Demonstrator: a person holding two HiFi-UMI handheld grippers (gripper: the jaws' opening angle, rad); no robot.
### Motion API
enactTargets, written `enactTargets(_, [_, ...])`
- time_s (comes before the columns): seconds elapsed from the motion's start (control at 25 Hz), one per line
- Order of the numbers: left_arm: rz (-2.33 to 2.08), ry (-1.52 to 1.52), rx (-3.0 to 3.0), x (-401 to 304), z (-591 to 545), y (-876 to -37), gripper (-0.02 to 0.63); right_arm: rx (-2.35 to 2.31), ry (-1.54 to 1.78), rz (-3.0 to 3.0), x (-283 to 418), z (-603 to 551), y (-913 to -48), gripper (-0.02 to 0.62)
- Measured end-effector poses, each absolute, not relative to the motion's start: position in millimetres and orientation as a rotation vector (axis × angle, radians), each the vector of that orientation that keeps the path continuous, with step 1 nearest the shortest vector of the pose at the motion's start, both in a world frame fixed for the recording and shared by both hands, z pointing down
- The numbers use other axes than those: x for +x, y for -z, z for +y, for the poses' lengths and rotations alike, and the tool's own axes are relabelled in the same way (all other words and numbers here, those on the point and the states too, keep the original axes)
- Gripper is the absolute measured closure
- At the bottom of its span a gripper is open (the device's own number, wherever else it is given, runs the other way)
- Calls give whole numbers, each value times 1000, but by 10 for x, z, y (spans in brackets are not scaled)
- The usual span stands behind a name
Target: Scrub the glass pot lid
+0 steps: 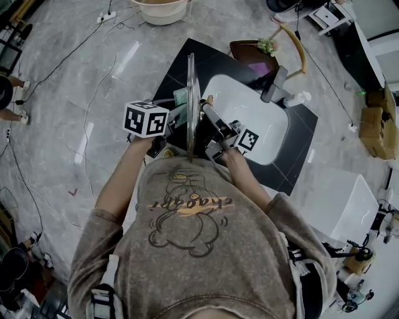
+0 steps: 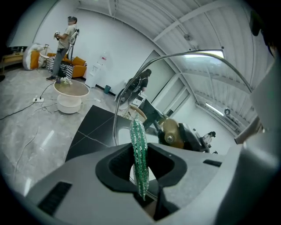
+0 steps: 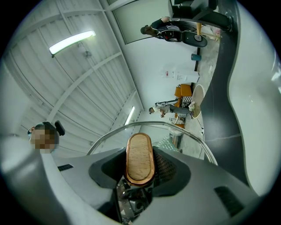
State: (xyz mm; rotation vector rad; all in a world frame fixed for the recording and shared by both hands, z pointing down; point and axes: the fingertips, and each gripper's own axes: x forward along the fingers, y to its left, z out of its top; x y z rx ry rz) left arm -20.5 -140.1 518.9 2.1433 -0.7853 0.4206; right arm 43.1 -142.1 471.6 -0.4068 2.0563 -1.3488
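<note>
Glass pot lid [image 1: 190, 93] upright beside sink [image 1: 249, 121], knob [image 3: 139, 160] in right hand-held gripper [image 3: 140, 175], scrubber [image 2: 139, 158] in left hand-held gripper [image 2: 141, 176]

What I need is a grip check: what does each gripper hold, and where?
The right gripper holds the glass lid by its knob; the left gripper pinches the green scrubber near one end.

The glass pot lid [image 1: 190, 106] stands on edge above the near left rim of the sink [image 1: 265, 134], which is set in the bench [image 1: 174, 65]. The left gripper [image 1: 177, 118] is at the lid's left, with a scouring pad [image 1: 181, 96] between its jaws. The right gripper [image 1: 211, 117] is at the lid's right, clamped on its handle [image 3: 139, 158]. The faucet [image 1: 274, 84] stands at the sink's far rim. A tub [image 1: 161, 9] sits on the floor beyond the bench.
</note>
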Motion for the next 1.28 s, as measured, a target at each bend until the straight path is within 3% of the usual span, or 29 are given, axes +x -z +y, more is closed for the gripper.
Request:
enactTargets(0.72, [-843,-429,2116,-386,-1435,-5402,520,-436,1318,2111,441,-1424,-4678,416])
enactTargets(1.28, [-841,21,2058,-1015,-1257,-4611,520,-637,1237,2106,1081,-1510,-4725,416])
